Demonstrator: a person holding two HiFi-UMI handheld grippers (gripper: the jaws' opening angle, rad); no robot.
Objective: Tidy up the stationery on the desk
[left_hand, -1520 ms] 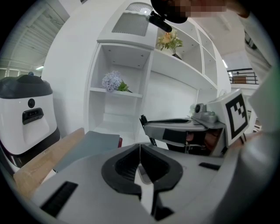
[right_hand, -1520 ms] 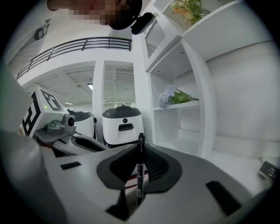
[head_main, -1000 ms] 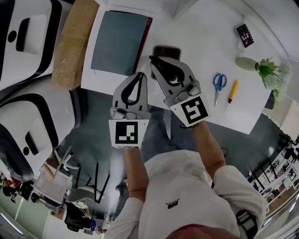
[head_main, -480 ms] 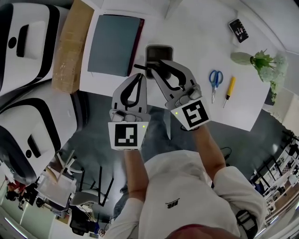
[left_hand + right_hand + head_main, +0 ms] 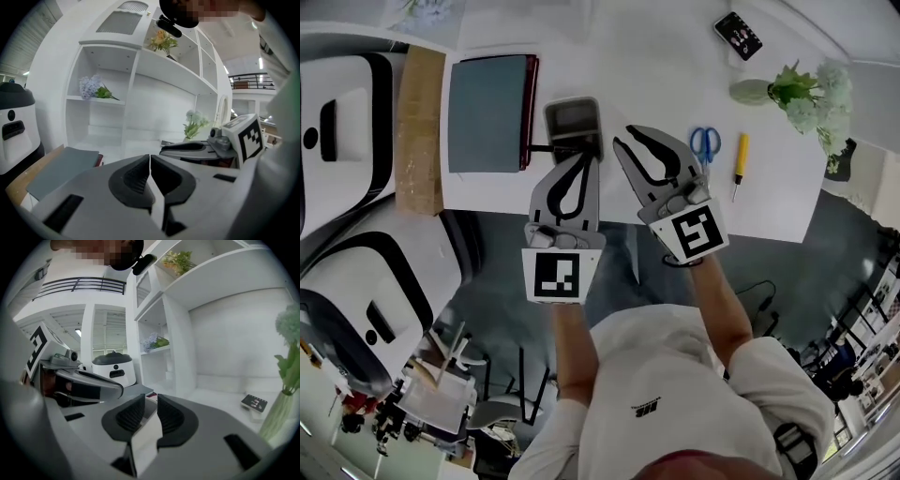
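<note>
Blue-handled scissors [image 5: 705, 142] and a yellow pen [image 5: 739, 159] lie side by side on the white desk [image 5: 656, 66]. A grey open box [image 5: 572, 120] stands near the desk's front edge, beside a grey notebook [image 5: 487, 112] with a red spine. My left gripper [image 5: 581, 157] hovers at the front edge just below the box, jaws pressed together and empty [image 5: 150, 159]. My right gripper [image 5: 623, 139] sits right of the box and left of the scissors. Its jaws show a narrow gap with nothing in it [image 5: 151, 404].
A dark phone-like device [image 5: 738, 35] lies at the back of the desk, and a vase of flowers [image 5: 778, 89] stands at the right end. A cardboard box [image 5: 417, 131] lies along the desk's left side. White shelves [image 5: 108, 98] rise behind. White robots [image 5: 347, 94] stand left.
The desk and its things have slid up and left in the head view. Both grippers kept their pose and now reach over the front edge near the grey box.
</note>
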